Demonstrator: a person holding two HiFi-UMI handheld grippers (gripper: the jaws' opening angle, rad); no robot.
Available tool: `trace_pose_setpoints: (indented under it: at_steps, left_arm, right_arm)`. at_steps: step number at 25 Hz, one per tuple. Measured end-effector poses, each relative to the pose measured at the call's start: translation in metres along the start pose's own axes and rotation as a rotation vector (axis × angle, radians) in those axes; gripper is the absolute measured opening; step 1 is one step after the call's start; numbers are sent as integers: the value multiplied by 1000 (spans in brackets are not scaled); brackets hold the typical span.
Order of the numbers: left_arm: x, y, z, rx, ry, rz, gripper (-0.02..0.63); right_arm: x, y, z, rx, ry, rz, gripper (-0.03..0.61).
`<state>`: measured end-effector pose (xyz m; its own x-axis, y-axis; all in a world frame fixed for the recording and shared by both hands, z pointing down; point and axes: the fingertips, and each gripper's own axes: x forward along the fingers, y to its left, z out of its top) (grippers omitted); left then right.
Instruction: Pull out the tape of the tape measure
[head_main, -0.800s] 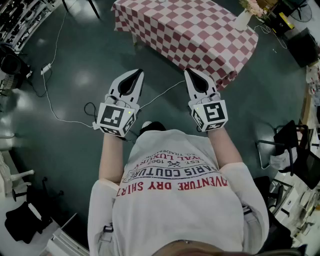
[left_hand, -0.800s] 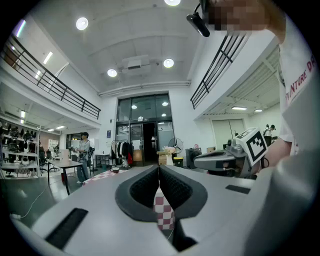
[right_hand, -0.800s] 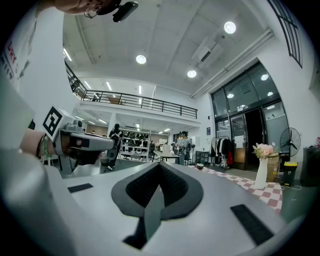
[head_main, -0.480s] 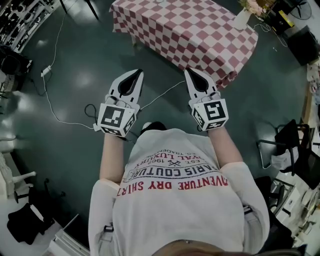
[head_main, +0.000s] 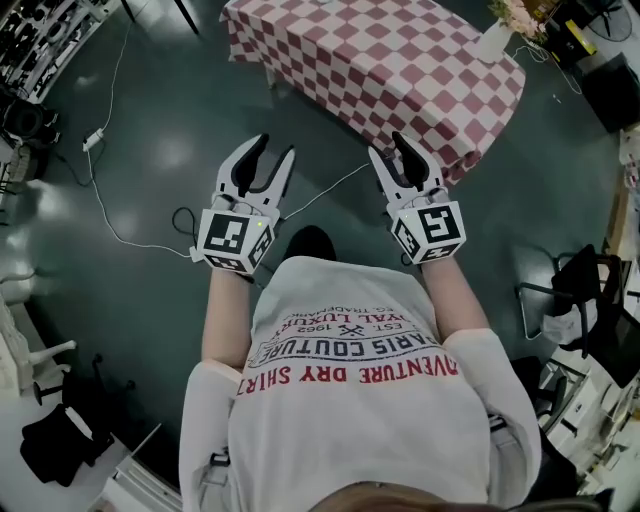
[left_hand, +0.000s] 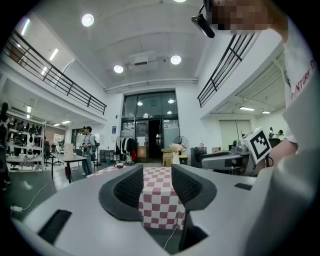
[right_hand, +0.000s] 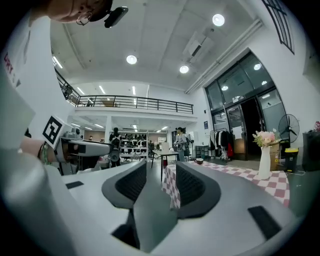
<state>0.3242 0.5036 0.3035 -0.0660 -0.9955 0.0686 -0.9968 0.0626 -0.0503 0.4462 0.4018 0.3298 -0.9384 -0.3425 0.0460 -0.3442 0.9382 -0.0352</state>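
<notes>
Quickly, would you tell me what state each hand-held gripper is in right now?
Left hand-held gripper: open, holding nothing.
Right hand-held gripper: open, holding nothing.

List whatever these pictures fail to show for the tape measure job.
- Tape measure: in no view; the checked table's far end is cut off by the head view's top edge.
- Small dish on the table, left gripper view: too small to identify.
- Floor beneath the person, head view: hidden by the torso.
</notes>
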Motion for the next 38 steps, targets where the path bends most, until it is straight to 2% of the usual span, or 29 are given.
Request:
trace_pose_setpoints:
  at_steps: [3,9,15,18,20,24,27,33,38]
  left_arm:
    - [10,15,-4,18,24,0,178]
    - [38,68,-18,-3,36,2,181]
    - [92,161,-30,-23,47,-26,196]
    - [126,213,-33,-32,57,-66,201]
    - [148,248,-34,-43,63,-100,234]
    - [193,314,-28,-25,70,-152,253]
    - [221,350,-22,-33,68,-184,261]
    - [270,366,-37,-14,125,-285,262]
    - [321,363,-48,-10,106,-365,262]
  right_arm:
    - [16,-10,1,-4,12,-20,179]
    - [72,-16,-12,19,58,-15,179]
    - [172,-27,-16,52,94,-55,179]
    - [229,-31,-17,51,122,-79,179]
    - [268,-35,-14,55,128,-99,179]
    - [340,-46,-2,51,129,-146,179]
    - [378,-53,0,70,136,-178,179]
    - [416,-78,-15,98,184,-228,179]
    - [441,-119,-30,138,192,-272,179]
